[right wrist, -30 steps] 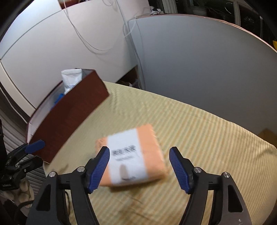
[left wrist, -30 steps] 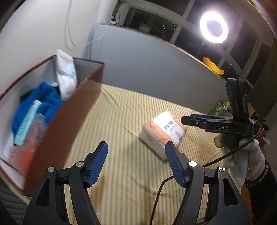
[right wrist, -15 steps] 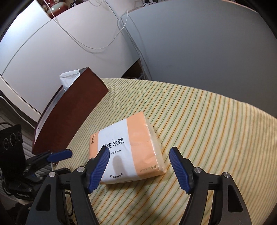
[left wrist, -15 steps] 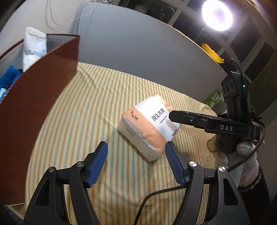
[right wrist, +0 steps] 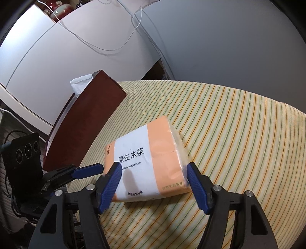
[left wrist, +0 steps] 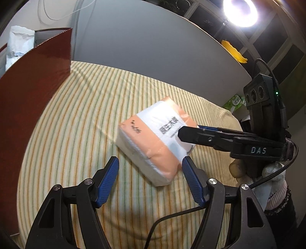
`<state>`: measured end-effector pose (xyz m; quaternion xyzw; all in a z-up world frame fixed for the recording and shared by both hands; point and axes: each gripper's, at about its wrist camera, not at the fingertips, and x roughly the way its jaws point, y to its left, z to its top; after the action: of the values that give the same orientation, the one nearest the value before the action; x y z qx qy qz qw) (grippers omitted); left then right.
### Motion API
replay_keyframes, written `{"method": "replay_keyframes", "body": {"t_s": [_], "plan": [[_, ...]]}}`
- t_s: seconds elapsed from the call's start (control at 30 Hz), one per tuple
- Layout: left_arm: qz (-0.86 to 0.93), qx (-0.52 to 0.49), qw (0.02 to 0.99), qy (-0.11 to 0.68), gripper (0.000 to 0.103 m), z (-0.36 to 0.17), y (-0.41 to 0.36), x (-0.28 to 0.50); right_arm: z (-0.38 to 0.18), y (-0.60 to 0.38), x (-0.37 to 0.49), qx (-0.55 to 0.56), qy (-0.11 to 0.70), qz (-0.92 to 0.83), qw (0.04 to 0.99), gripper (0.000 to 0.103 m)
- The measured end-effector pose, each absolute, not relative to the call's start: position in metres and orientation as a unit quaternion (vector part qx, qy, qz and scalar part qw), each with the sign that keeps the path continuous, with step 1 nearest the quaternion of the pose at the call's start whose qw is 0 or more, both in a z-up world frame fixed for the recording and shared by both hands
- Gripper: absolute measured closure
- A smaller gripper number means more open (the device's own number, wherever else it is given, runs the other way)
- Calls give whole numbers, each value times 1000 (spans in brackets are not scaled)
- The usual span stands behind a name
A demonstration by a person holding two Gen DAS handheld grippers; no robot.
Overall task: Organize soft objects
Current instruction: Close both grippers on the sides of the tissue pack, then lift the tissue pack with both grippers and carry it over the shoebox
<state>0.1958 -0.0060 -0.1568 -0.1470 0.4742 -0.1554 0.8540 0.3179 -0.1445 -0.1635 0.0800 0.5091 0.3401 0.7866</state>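
An orange and white tissue pack (left wrist: 153, 138) (right wrist: 151, 159) lies on the striped tablecloth (left wrist: 76, 124). My right gripper (right wrist: 153, 168) straddles its near end. Its jaws are closing, and both blue pads touch the pack's sides. From the left wrist, the right gripper (left wrist: 183, 134) reaches in from the right, held by a gloved hand (left wrist: 267, 172). My left gripper (left wrist: 151, 164) hovers just short of the pack's near corner. Its jaws are closing slightly and the pads touch nothing. The right wrist shows the left gripper (right wrist: 88, 170) beside the pack's left edge.
A dark red open box (left wrist: 28, 95) (right wrist: 86, 124) stands at the left of the table, with a white pouch (left wrist: 19, 44) (right wrist: 80, 84) sticking out. A grey partition (left wrist: 153, 47) backs the table. A ring light (left wrist: 241, 11) shines at the upper right.
The left wrist view swung away from the box's inside toward the pack. Both grippers came down closer to the pack, and the right jaws narrowed onto its sides.
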Motion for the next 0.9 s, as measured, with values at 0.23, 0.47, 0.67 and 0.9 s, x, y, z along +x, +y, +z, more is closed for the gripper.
{"method": "replay_keyframes", "body": {"t_s": [0.23, 0.47, 0.67, 0.9], "plan": [[-167, -127, 859, 468, 50, -152, -19, 192, -165, -144, 312, 83, 514, 342, 782, 54], [-171, -120, 865, 455, 50, -143, -20, 187, -157, -143, 302, 81, 508, 339, 788, 57], [-171, -109, 879, 432, 50, -125, -16, 173, -135, -136, 288, 72, 489, 341, 799, 57], [-168, -108, 896, 398, 50, -95, 4, 151, -101, -118, 269, 53, 461, 355, 812, 58]]}}
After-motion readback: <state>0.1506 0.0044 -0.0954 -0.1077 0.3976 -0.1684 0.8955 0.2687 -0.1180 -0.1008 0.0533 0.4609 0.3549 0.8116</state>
